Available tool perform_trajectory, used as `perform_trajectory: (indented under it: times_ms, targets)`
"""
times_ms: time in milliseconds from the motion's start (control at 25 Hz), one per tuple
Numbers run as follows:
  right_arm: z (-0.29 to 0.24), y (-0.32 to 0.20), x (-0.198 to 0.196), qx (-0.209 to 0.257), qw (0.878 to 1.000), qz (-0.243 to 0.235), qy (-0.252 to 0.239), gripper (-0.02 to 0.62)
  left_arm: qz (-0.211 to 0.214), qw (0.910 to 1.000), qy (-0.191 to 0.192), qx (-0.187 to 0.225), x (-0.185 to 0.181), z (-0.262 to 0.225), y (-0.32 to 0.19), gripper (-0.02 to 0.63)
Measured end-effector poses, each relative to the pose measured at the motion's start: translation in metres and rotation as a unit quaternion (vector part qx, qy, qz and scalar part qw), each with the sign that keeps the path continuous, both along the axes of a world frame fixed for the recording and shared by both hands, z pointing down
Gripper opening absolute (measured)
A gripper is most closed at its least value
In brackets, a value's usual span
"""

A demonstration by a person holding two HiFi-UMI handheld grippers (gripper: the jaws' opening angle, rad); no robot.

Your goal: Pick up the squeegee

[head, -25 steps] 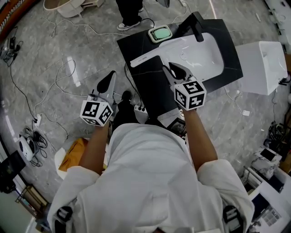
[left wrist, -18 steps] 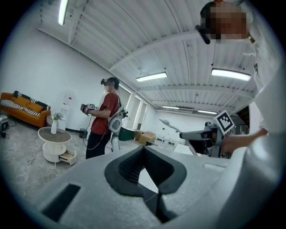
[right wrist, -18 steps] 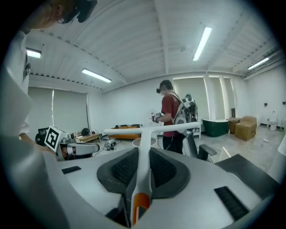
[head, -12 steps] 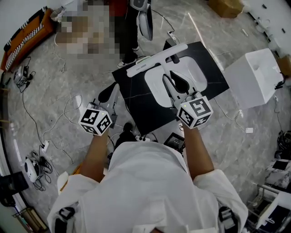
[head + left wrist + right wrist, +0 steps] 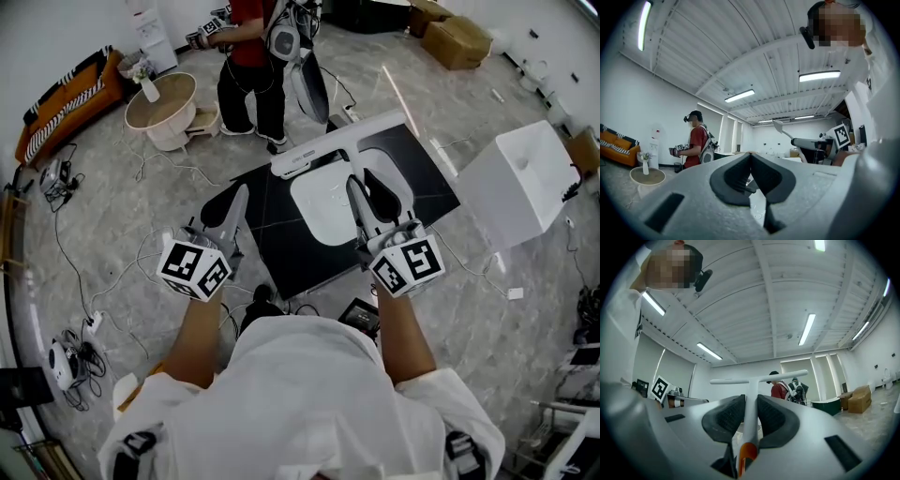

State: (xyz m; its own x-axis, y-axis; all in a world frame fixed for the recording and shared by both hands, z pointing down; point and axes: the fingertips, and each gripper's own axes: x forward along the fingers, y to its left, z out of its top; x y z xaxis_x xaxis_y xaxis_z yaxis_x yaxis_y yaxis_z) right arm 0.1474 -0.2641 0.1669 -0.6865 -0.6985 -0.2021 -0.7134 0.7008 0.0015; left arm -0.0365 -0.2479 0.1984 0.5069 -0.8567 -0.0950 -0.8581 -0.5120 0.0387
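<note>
R hand-held gripper [image 5: 368,195] is clamped on the squeegee [image 5: 328,150]. The white handle is pinched btwn both pads. The orange butt end [image 5: 746,453] pokes out behind the jaws toward me. The T-bar blade sits just past the fingertips, lying crosswise.

R forearm [image 5: 408,328] is stretched straight out from my body, w/ the marker cube at the near end. The gripper points ahead, nose a touch up; its own view takes in mostly ceiling & the far wall.

L hand-held gripper [image 5: 232,199] is clenched. Its pads meet at the tips w/ nothing btwn them. L forearm [image 5: 199,323] is also out front, roughly parallel to the R one. That gripper is about level, well apart from the squeegee & off to its left.

Black table [image 5: 291,253] lies below & ahead of the R gripper, w/ a white basin [image 5: 323,206] under its fingertips. The L gripper hangs by the table's left edge. A person in a red top [image 5: 251,42] stands far beyond the blade.
</note>
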Motion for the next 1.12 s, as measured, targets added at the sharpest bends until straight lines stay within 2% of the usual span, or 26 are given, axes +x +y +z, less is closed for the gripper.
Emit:
perform_trajectory:
  times_ms: [160, 360, 560, 800, 1120]
  targets:
    - [-0.012, 0.014, 0.019, 0.016, 1.000, 0.015, -0.013, 0.087, 0.004, 1.0000, -0.003, 0.009, 0.014, -0.015, 0.015, 0.015]
    - [-0.017, 0.019, 0.039, 0.038, 0.999, 0.033, 0.007, 0.087, 0.020, 0.9997, -0.004, 0.014, 0.029, -0.022, 0.020, 0.015]
    - [-0.002, 0.024, 0.055, 0.028, 0.998, 0.046, 0.014, 0.087, 0.039, 0.9992, 0.005, -0.007, 0.043, -0.004, 0.020, 0.015]
    - [0.000, 0.028, 0.068, 0.021, 0.998, 0.056, 0.014, 0.087, 0.060, 0.9981, 0.011, -0.009, 0.059, -0.010, 0.021, 0.015]
    - [0.007, 0.034, 0.075, 0.015, 0.998, 0.062, 0.013, 0.086, 0.069, 0.9972, 0.016, -0.023, 0.062, 0.001, 0.028, 0.015]
